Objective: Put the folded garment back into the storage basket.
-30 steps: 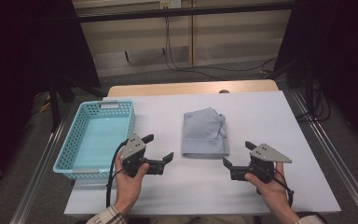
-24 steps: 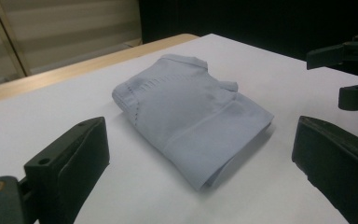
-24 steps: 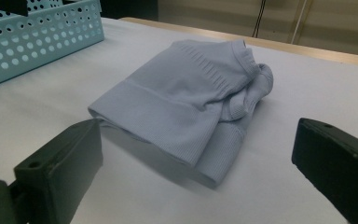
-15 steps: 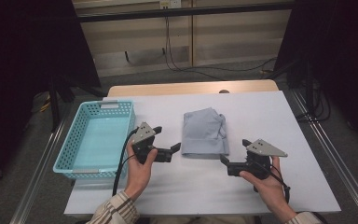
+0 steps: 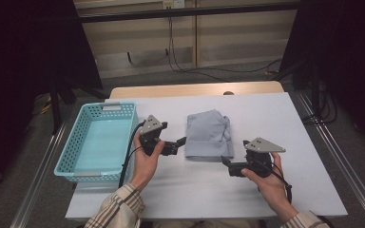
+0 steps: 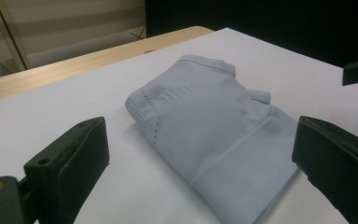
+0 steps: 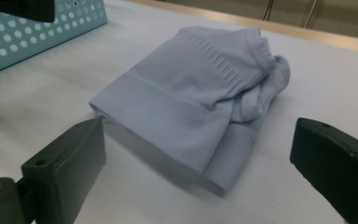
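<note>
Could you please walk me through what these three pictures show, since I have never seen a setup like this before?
There is no robot here. A person holds a hand-held grasping tool in each hand: the left tool and the right tool.

The high view comes from a fixed camera above the table, looking forward and down. The other two pictures come from small cameras riding on each tool, looking out between its two black jaws.

On the white table lie a folded pale blue-grey garment and, to its left, a light blue plastic basket with nothing visible inside.

Nothing is held yet. Both tools stand open, pointed at the garment from either side, close to it but not touching.
</note>
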Motion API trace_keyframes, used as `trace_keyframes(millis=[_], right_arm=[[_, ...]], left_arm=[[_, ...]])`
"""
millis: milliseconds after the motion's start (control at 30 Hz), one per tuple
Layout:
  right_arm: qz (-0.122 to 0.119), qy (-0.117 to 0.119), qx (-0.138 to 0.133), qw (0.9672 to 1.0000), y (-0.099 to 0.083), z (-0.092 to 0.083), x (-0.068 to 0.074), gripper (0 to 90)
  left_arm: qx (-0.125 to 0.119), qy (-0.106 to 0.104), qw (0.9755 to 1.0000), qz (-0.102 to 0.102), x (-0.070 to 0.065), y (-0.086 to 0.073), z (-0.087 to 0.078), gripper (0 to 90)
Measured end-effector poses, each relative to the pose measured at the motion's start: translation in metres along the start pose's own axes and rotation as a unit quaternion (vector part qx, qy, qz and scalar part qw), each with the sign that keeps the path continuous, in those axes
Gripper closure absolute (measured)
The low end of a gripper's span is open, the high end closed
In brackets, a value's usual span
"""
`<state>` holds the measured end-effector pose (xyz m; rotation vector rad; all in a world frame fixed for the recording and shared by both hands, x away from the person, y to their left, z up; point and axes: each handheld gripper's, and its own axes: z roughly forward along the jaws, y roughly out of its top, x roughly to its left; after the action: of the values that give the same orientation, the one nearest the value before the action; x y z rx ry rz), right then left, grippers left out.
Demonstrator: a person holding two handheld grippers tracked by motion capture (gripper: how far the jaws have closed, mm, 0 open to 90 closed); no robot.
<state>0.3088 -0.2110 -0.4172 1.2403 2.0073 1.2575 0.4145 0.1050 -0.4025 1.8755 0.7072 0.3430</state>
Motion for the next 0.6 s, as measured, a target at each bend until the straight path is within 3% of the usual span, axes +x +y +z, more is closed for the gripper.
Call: trace_keyframes(millis=[200,267,367,500,600], right_arm=[[-0.020,0.001,0.027,0.9994,0.008,0.005,-0.002,4.0],[-0.016,-0.001,0.038,0.9991,0.012,0.008,-0.003,3.7],[-0.006,0.014,0.053,0.9985,0.016,0.012,-0.008,3.9],[0.008,0.014,0.053,0.9985,0.020,0.016,-0.012,5.1],[0.013,0.012,0.059,0.9981,0.023,0.018,-0.016,5.5]], left_arm=[[0.013,-0.001,0.9999,0.003,0.007,0.006,0.013,3.8],[0.016,-0.003,0.9999,0.002,0.010,0.008,0.017,3.8],[0.015,-0.005,0.9999,-0.002,0.013,0.011,0.023,3.8],[0.024,0.012,0.9995,0.019,0.017,0.016,0.031,3.8],[0.020,0.010,0.9998,0.003,0.021,0.018,0.037,3.9]])
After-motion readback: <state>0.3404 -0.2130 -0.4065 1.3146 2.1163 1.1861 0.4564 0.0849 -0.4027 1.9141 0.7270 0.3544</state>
